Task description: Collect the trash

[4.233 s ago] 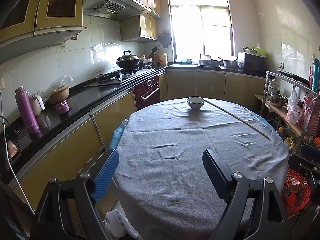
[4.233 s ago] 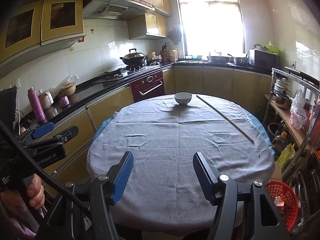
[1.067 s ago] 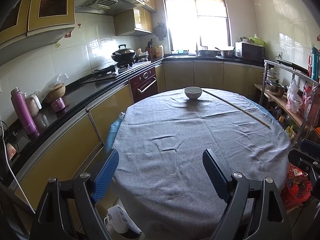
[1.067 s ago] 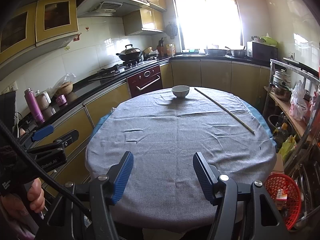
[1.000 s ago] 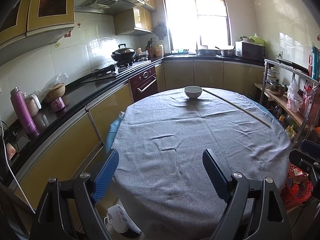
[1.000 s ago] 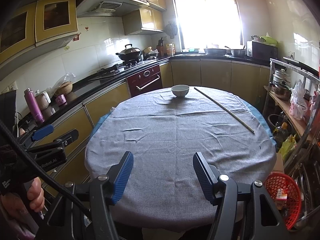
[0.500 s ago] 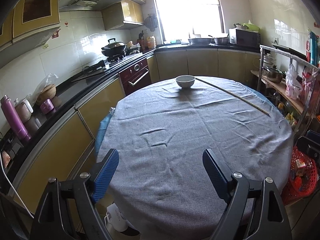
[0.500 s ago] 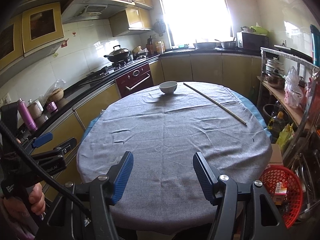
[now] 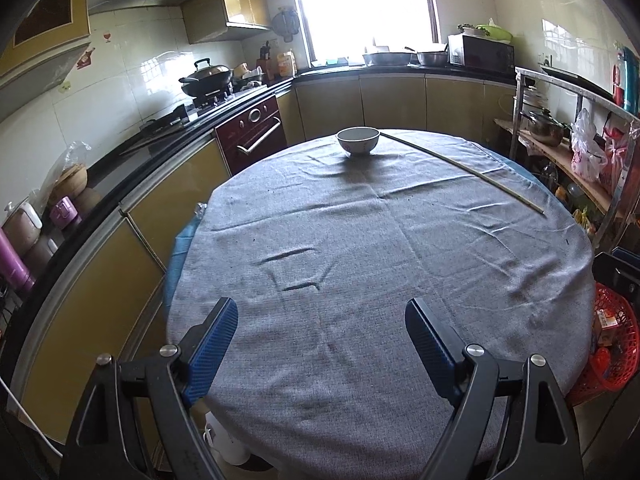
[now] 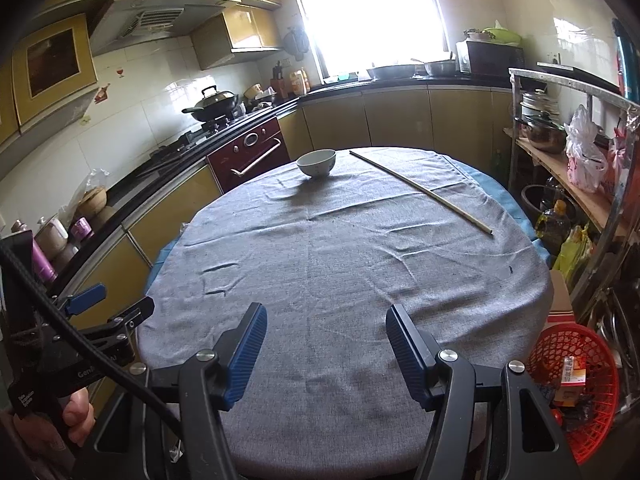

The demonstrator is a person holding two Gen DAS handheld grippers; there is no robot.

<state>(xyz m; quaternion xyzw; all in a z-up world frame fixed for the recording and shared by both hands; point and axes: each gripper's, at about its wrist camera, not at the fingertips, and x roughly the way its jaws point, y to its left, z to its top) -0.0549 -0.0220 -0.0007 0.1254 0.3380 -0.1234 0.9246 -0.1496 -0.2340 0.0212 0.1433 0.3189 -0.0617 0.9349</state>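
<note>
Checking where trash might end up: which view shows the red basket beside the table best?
The right wrist view: the red basket shows nearly whole, its mesh rim and the packets inside visible. In the left wrist view the red basket sits squeezed at the frame's edge, partly hidden behind the table and a dark gripper part.

Your left gripper (image 9: 322, 340) is a black frame of triangular cut-out arms, each with a round silver screw head, ending in blue ribbed pads (image 9: 210, 350). Your right gripper (image 10: 324, 344) has the same build. In the right wrist view a thick black cable (image 10: 80, 340) crosses the left gripper's body, which bears partly hidden white lettering above your hand (image 10: 78, 412).
</note>
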